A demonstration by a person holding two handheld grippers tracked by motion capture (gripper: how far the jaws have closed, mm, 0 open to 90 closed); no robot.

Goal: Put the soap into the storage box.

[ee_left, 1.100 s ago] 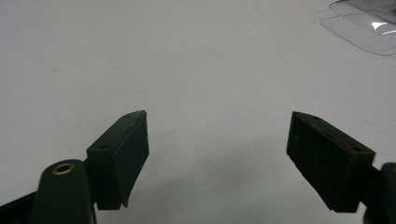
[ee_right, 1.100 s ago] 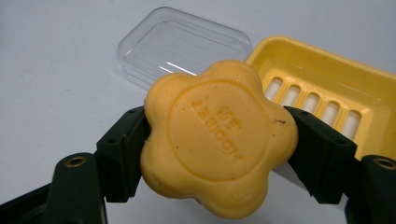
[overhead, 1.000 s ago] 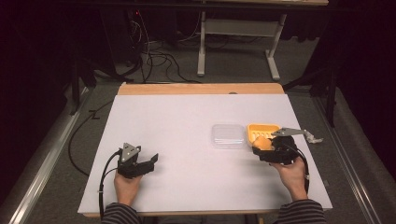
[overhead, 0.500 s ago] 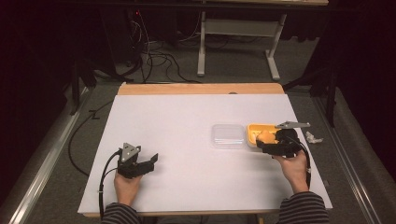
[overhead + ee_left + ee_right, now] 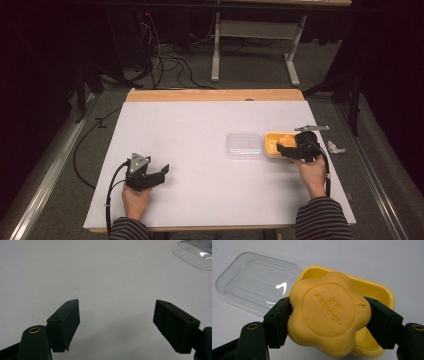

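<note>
Right gripper (image 5: 328, 315) pinched the flower-shaped soap bar (image 5: 328, 315) across its lobed sides above the yellow dish (image 5: 377, 292) near the desk's right edge; firm, likely slick; left gripper (image 5: 117, 322) gaped empty

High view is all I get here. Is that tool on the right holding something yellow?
Observer: Yes, the right tool grips a yellow flower-shaped soap, pads on both sides.
Operator: Is there writing on it?
Observer: Raised letters are stamped on its face, too hard to read.
Operator: Is anything already in the yellow dish?
Observer: The part of the yellow dish that shows looks bare; the soap hides the rest.
</note>
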